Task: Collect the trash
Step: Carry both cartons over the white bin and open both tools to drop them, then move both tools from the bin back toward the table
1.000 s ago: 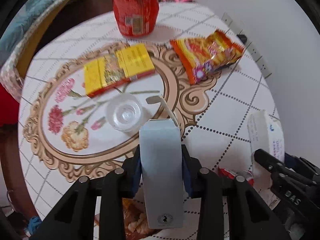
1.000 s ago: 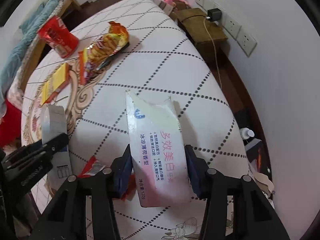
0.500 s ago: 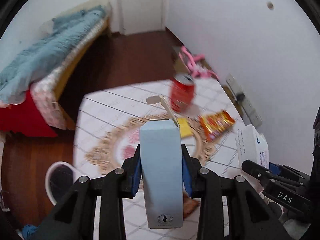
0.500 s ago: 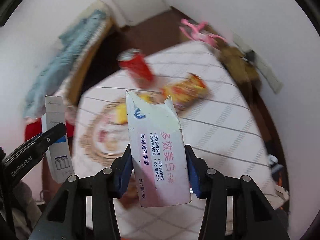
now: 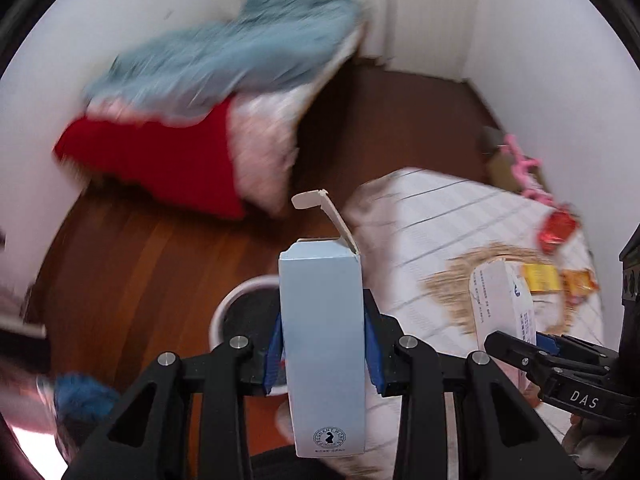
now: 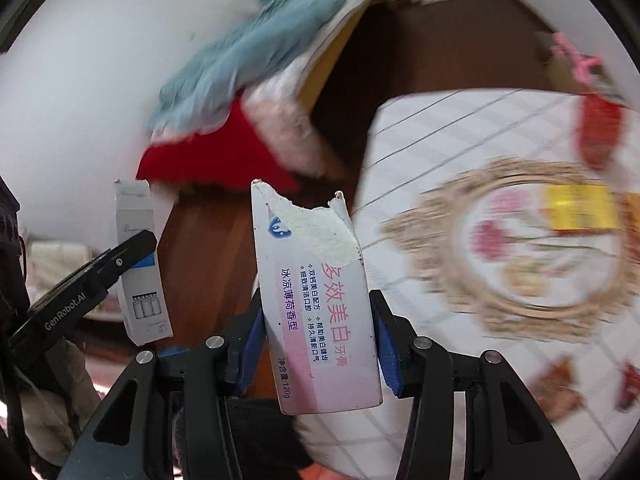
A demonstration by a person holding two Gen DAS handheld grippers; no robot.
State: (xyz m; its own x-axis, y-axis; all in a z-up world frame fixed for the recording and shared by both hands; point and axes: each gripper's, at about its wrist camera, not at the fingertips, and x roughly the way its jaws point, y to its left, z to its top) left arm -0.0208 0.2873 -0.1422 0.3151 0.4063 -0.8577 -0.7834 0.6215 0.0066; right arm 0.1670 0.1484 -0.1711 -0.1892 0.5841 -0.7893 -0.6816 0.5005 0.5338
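My left gripper [image 5: 323, 354] is shut on a pale blue carton [image 5: 322, 344] with its top flap open, held upright in the air above a white-rimmed trash bin [image 5: 240, 312] on the wooden floor. My right gripper [image 6: 316, 344] is shut on a torn white toothpaste box [image 6: 316, 304] with pink and blue print. The right gripper and its box also show at the right of the left wrist view [image 5: 504, 312]. The left gripper and its carton show at the left of the right wrist view [image 6: 138, 264].
A round table [image 6: 440, 152] with a white patterned cloth holds a red can [image 6: 600, 136], a yellow packet [image 6: 576, 208] and snack wrappers [image 6: 556, 388]. A bed [image 5: 224, 92] with blue and red covers stands behind across the wooden floor [image 5: 140, 264].
Both grippers have swung left away from the table with their boxes. The bed and floor now fill the views, and the trash bin sits under the left gripper.
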